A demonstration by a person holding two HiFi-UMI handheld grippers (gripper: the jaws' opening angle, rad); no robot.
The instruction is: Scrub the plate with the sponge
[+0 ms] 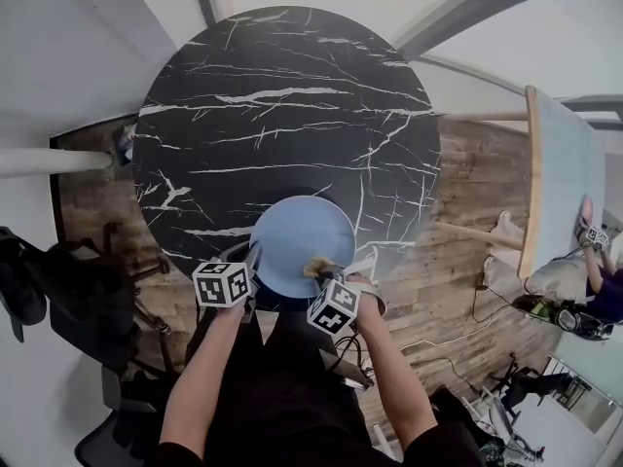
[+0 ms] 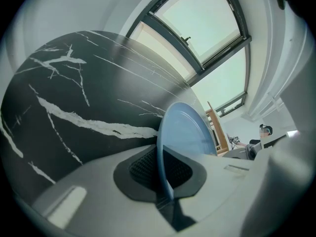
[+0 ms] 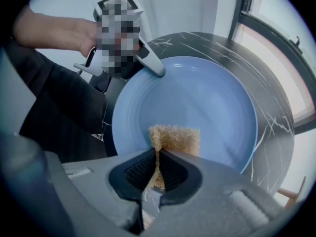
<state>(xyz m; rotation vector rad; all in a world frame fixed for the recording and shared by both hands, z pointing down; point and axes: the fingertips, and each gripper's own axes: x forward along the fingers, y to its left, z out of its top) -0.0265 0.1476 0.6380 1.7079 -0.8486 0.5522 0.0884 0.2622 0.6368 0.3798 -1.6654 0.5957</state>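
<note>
Round black marble table (image 1: 282, 95) with white veins, wood floor (image 1: 467, 212) underneath, and a big window (image 2: 197, 28) off past the far side. So the left gripper (image 1: 255, 263) is clamped down on the rim of the light blue plate (image 1: 302, 241). In the left gripper view you see the plate's edge (image 2: 190, 132) running straight up between the two dark pads, which are squeezed right against it, and the rest of the plate stretches out ahead of the jaws. The right gripper (image 1: 329, 270) has its jaws pinched tight on a scruffy tan sponge (image 3: 175, 138). The free end of the sponge pokes out just past the tips and sits on the plate's face (image 3: 197, 102), close to the rim nearest that gripper. From the right gripper view, the left gripper (image 3: 150, 65) is across the plate, up and to the left, biting the opposite rim. The plate itself is at the near edge of the table, between the two grippers.
</note>
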